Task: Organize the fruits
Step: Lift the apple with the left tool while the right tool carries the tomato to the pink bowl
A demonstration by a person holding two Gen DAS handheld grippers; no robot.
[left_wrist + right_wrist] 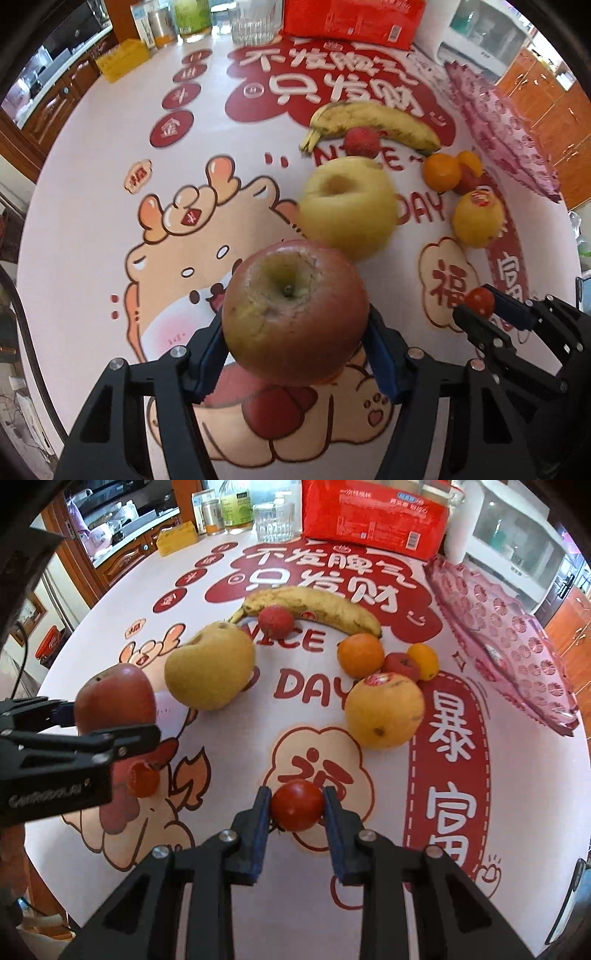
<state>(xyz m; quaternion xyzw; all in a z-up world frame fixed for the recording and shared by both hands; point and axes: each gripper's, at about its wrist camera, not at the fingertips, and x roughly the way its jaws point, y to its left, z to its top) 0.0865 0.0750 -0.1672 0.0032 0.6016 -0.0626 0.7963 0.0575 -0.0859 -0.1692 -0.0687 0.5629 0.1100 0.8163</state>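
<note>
My left gripper (295, 332) is shut on a large red-green apple (295, 314) and holds it above the table; it also shows in the right wrist view (114, 701). My right gripper (298, 806) is shut on a small red tomato (297, 805), seen from the left wrist view too (479, 301). On the table lie a yellow pear (210, 666), a banana (314, 605), a small red fruit (275, 620), an orange (360, 655), a small red apple (402, 665), a small tangerine (424, 661) and a yellow orange with a sticker (384, 710).
A pink glass fruit dish (506, 638) stands at the table's right edge. At the back are a red package (373, 513), a glass (273, 520), bottles (236, 506) and a yellow box (176, 539). The tablecloth (221, 812) carries red cartoon prints.
</note>
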